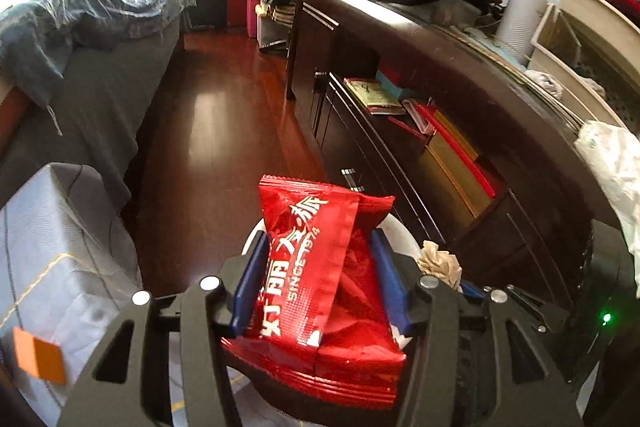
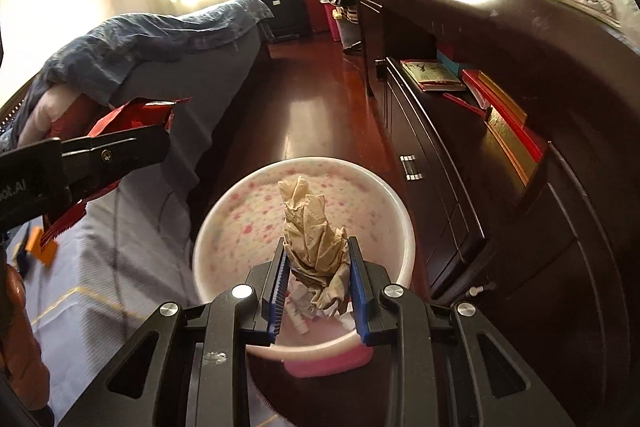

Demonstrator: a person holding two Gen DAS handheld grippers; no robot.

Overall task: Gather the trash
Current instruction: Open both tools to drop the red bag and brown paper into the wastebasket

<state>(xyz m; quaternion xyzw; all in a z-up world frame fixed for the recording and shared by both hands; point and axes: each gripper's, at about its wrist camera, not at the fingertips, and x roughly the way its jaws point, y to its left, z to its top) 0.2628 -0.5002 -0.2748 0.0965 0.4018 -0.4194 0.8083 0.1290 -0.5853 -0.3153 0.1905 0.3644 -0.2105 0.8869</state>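
Two handheld grippers work above a small white trash bin with pink speckles (image 2: 248,211), which stands on a dark red wooden floor (image 2: 312,115) between a bed and a long dark cabinet.

In the left wrist view, the left gripper (image 1: 320,267) has its blue-padded fingers (image 1: 250,279) closed on a shiny red snack wrapper (image 1: 320,267) with white lettering. The wrapper stands upright between the pads, its crimped top edge toward 12 o'clock. Part of the bin's white rim shows just behind it.

In the right wrist view, the right gripper (image 2: 318,263) holds a crumpled beige paper napkin (image 2: 312,235), pinched narrow between its fingers (image 2: 358,287) directly over the bin's mouth. Small scraps of paper, too blurred to identify, appear to lie at the bin's bottom. At 9 o'clock the left gripper reaches in from the edge, the red wrapper poking out above and below it.

The bed (image 2: 132,235), covered in pale grey with a rumpled blue blanket (image 2: 160,39), fills the 8 to 10 o'clock side. The dark cabinet (image 2: 500,187) runs from 1 to 4 o'clock, with books (image 2: 432,75) on an open shelf. A black suitcase (image 2: 282,7) stands at 12 o'clock under a bright window.
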